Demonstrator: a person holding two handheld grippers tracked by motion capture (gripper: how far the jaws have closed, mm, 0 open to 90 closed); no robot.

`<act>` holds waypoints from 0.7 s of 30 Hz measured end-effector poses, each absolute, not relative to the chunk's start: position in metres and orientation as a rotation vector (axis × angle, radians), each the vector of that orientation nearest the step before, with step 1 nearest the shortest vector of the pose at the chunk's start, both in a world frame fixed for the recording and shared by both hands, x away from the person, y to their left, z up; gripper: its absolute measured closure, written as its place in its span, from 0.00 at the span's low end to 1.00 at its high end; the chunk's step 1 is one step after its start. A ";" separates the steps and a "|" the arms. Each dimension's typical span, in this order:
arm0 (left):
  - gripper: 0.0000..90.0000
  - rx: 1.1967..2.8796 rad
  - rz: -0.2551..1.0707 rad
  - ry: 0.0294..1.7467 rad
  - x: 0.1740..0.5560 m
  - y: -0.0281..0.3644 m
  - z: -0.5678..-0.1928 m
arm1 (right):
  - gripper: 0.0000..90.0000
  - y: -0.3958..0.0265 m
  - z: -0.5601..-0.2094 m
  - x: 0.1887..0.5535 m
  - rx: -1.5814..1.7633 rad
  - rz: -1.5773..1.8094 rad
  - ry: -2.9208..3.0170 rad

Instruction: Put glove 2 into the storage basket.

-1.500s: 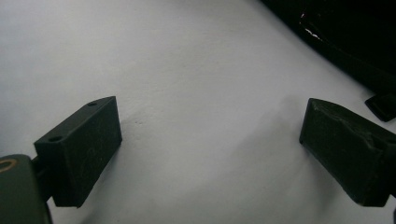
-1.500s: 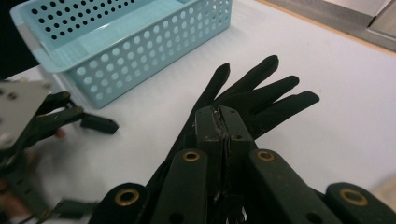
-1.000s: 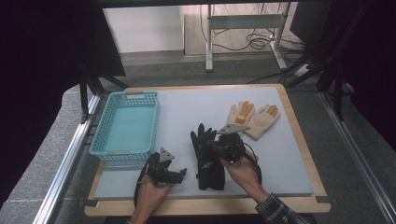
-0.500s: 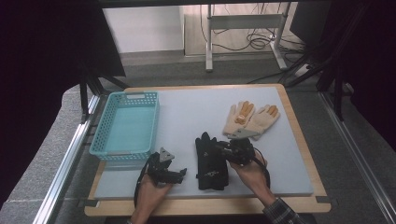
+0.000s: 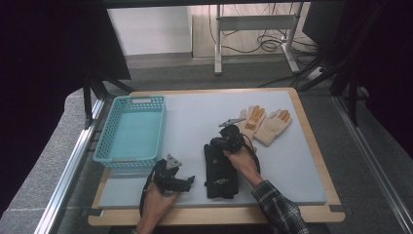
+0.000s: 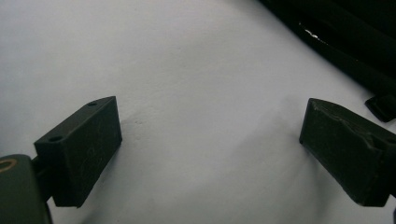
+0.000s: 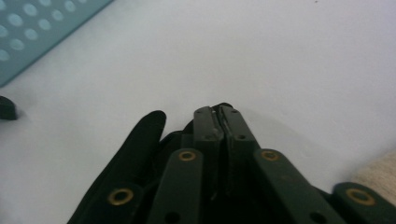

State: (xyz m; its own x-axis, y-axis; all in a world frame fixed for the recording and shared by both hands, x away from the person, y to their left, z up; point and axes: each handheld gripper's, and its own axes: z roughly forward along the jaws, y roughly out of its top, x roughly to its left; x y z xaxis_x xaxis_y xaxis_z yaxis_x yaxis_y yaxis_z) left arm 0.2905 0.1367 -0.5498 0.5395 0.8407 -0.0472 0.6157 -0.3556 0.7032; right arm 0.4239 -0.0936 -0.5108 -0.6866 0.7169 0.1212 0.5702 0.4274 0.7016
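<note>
The left gripper (image 5: 187, 181) rests at 7 o'clock on the grey mat (image 5: 195, 117), its jaws wide apart with nothing between. At 6 o'clock lie the black gloves (image 5: 220, 174). The right gripper (image 5: 214, 144) sits on their fingertips, jaws just closing, pinched on a glove finger. Farther, the teal basket (image 5: 132, 129) at 10 o'clock, the cream gloves (image 5: 265, 124) at 2.
</note>
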 end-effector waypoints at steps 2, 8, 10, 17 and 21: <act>0.06 2.096 0.424 1.172 0.291 0.137 -0.550 | 0.96 -0.097 -0.504 0.420 1.093 1.103 2.460; 0.06 2.100 0.425 1.170 0.291 0.137 -0.550 | 0.92 -0.107 -0.500 0.418 1.104 1.092 2.432; 0.06 2.096 0.425 1.172 0.290 0.137 -0.550 | 0.85 -0.112 -0.501 0.417 1.093 1.126 2.430; 0.06 2.090 0.426 1.174 0.291 0.136 -0.550 | 0.79 -0.132 -0.476 0.374 0.939 1.222 2.510; 0.06 2.088 0.427 1.173 0.291 0.136 -0.550 | 0.75 -0.141 -0.475 0.344 0.875 1.237 2.585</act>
